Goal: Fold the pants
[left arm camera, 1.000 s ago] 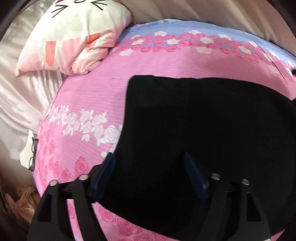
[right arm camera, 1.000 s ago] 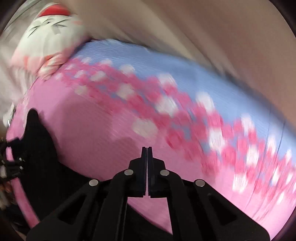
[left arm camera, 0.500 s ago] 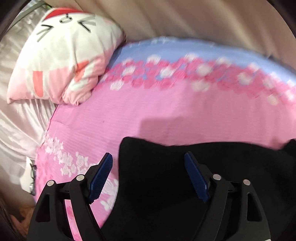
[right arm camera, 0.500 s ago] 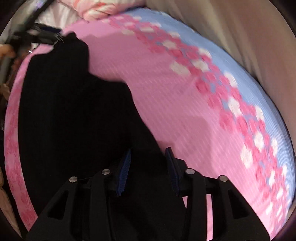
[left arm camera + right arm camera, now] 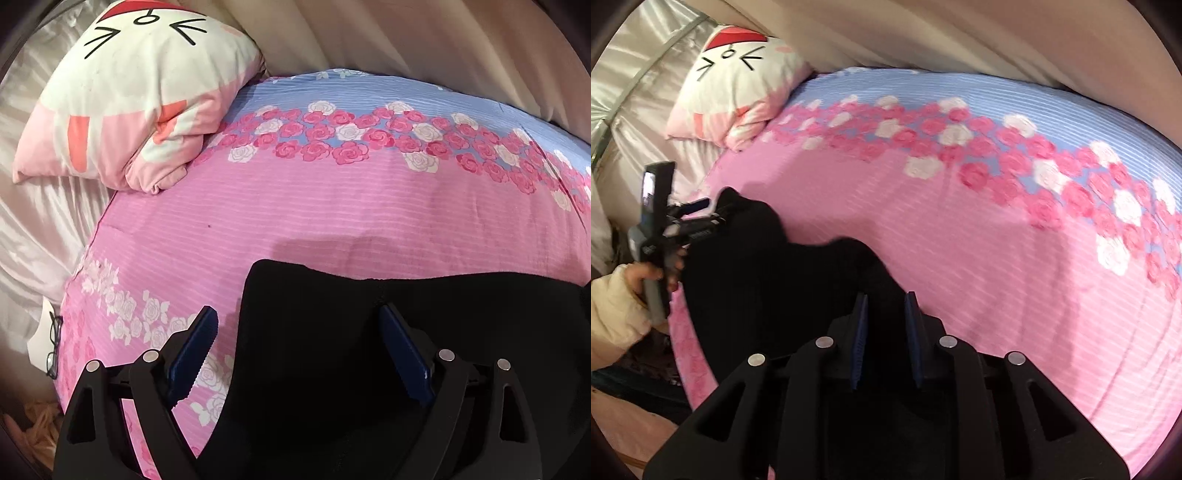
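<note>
The black pants (image 5: 369,350) lie on a pink floral bed sheet (image 5: 314,214), filling the lower part of both views. My left gripper (image 5: 297,321) is wide open; its blue pads straddle the pants' left edge, one pad over the sheet, one over the fabric. In the right wrist view the pants (image 5: 768,280) lie at the lower left, and my right gripper (image 5: 884,306) is open with a narrow gap, with black fabric between its pads. The left gripper (image 5: 690,214) shows there at the pants' far corner, held by a hand in a cream sleeve.
A cat-face pillow (image 5: 140,92) lies at the sheet's far left corner. Beige curtain (image 5: 406,44) hangs behind the bed. Glasses (image 5: 54,347) rest on white paper off the left edge. Silvery fabric (image 5: 631,92) covers the left side.
My right gripper went from shut to open over the pants' edge. The left view tilted up, so the pants now sit lower in it. The left gripper stayed open.
</note>
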Available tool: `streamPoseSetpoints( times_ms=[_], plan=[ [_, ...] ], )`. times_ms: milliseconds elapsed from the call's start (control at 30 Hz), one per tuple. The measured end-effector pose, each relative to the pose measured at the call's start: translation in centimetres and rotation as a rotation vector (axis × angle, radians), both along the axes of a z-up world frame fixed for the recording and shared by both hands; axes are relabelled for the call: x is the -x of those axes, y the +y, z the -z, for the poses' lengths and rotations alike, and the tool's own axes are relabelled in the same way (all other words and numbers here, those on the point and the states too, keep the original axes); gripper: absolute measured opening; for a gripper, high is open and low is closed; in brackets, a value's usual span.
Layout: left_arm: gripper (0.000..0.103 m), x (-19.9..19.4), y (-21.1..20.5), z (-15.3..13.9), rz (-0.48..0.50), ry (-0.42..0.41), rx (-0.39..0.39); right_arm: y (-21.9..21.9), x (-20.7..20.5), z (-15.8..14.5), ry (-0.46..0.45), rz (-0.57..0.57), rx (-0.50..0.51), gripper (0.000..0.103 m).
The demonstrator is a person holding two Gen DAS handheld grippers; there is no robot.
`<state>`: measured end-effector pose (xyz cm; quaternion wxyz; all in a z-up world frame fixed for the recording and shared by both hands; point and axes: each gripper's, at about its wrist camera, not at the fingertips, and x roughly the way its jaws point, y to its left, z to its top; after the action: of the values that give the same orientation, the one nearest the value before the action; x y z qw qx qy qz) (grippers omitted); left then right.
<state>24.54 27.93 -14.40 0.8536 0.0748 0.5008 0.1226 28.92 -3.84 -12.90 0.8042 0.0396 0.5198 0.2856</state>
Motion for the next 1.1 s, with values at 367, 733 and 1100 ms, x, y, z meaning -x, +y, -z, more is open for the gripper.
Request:
streamPoseSetpoints(
  times_ms=[367, 733, 1100],
  plan=[
    [0.097, 0.1, 1.3, 0.7, -0.006, -0.003, 0.045, 3.9, -4.3, 1.8, 0.089, -0.090, 0.071, 0.026],
    [0.098, 1.3, 1.6, 0.9, -0.021, -0.090, 0.053, -2.4, -6.5, -1.9, -0.088, 0.213, -0.018, 0.021],
    [0.098, 2.9, 2.0, -0.1, -0.027, -0.115, 0.031, 5.4, -2.5, 1.0, -0.050, -0.157, 0.159, 0.009]
  ],
)
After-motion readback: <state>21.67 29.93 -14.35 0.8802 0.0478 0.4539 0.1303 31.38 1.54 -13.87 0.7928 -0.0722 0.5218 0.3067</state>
